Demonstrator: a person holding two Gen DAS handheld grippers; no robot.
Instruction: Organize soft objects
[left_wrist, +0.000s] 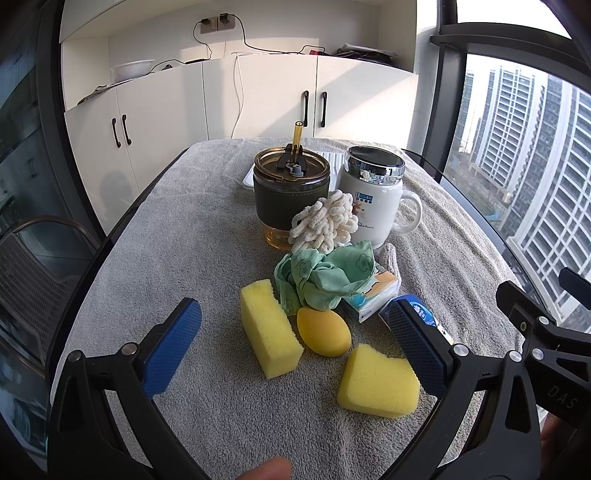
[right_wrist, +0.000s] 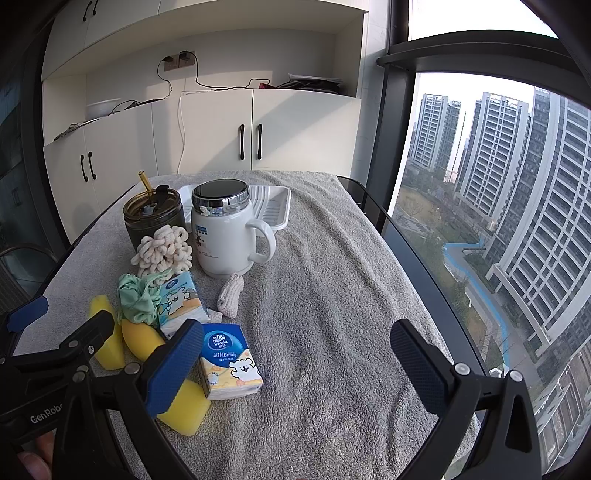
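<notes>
Left wrist, jaws: left gripper (left_wrist: 295, 343) gapes wide, holding nothing
Left wrist, soft things: long yellow sponge (left_wrist: 270, 328), yellow egg sponge (left_wrist: 324, 331) and notched yellow sponge (left_wrist: 376, 382) lie between the fingers on the grey towel (left_wrist: 192, 258); green cloth (left_wrist: 321, 278) and cream loop scrunchie (left_wrist: 327, 223) lie beyond
Left wrist, behind: amber tumbler (left_wrist: 291, 192); white mug (left_wrist: 375, 195)
Right wrist, jaws: right gripper (right_wrist: 295, 363) spread wide, empty
Right wrist, soft things: blue tissue pack (right_wrist: 229, 360) just inside the left finger; knitted pouch (right_wrist: 231, 291) ahead, near the mug; white tray (right_wrist: 275, 206) behind
</notes>
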